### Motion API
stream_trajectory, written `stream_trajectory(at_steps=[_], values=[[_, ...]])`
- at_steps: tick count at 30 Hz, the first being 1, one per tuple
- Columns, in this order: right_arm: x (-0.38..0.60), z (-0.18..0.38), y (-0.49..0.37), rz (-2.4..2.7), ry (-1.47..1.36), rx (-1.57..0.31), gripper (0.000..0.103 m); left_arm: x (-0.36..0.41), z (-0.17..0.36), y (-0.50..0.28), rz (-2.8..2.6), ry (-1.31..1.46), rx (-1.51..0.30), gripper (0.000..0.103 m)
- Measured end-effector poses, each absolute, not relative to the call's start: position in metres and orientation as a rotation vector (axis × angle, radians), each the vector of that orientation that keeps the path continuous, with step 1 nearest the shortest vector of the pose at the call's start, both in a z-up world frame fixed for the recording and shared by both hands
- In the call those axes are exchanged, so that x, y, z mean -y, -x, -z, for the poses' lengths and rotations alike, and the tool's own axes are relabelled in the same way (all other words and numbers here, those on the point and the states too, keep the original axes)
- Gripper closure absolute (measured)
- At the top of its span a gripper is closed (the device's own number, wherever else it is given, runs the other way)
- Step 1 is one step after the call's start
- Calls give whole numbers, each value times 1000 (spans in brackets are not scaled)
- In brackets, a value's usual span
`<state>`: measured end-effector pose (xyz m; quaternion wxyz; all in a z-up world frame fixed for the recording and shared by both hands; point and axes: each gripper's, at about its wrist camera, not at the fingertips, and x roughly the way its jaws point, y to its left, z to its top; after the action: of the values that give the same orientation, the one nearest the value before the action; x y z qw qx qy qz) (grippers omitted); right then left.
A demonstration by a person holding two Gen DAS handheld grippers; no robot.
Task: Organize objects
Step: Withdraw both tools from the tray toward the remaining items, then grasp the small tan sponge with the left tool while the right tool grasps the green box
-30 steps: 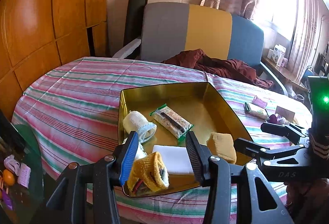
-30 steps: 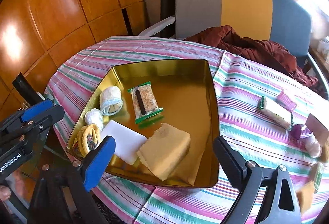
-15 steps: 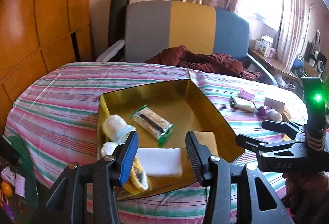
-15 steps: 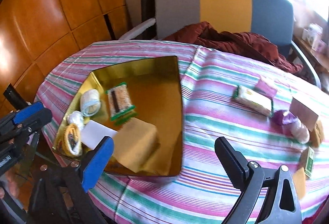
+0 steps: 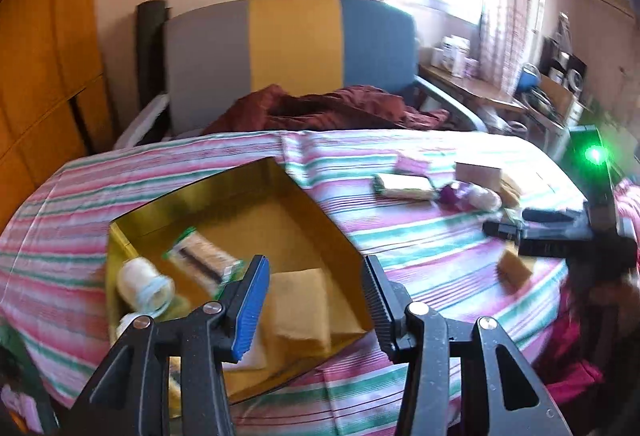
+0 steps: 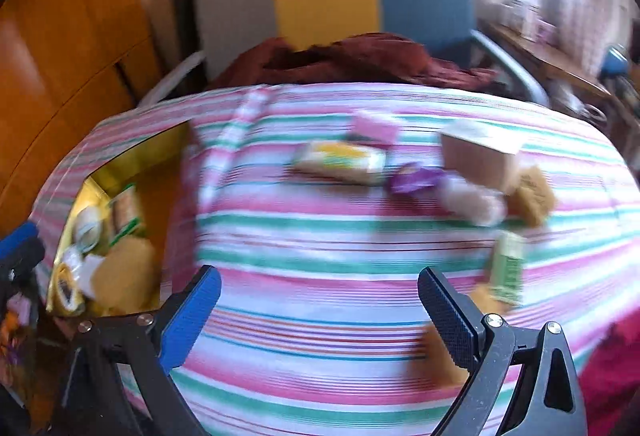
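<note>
My left gripper (image 5: 312,300) has fingers spread, nothing held, hovering over the near end of the gold tray (image 5: 320,224) on the striped worktop (image 5: 420,248). The tan sponge (image 5: 298,306) lies flat in the tray between the fingers. Snack bar (image 5: 204,256) lies in the tray, long axis running diagonally, near-right to far-left. My right gripper (image 6: 320,300) has fingers spread wide, empty, above bare cloth. Wrapped bar (image 6: 340,161) lies crosswise beyond; view blurred.

Tray (image 5: 332,232) on the table's (image 5: 400,248) left, loose packets (image 6: 340,159) scattered right, chair (image 5: 288,51) behind the table
</note>
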<state>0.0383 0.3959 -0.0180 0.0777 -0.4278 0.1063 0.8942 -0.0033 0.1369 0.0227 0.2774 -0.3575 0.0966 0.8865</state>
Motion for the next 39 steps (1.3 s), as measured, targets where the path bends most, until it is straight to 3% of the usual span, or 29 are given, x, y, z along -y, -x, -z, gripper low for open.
stream_trajectory(at_steps=[8, 18, 24, 39], values=[[-507, 14, -70, -2467, 1202, -444, 3, -198, -20, -7, -2206, 920, -343, 54], [-579, 42, -106, -2301, 1159, -662, 2, -299, 11, -33, -1878, 876, -495, 30], [-593, 55, -110, -2242, 1208, -757, 2, -354, 37, -52, -1718, 857, -589, 22], [-589, 65, -104, -2250, 1256, -789, 2, -430, 92, -60, -1554, 910, -708, 21]])
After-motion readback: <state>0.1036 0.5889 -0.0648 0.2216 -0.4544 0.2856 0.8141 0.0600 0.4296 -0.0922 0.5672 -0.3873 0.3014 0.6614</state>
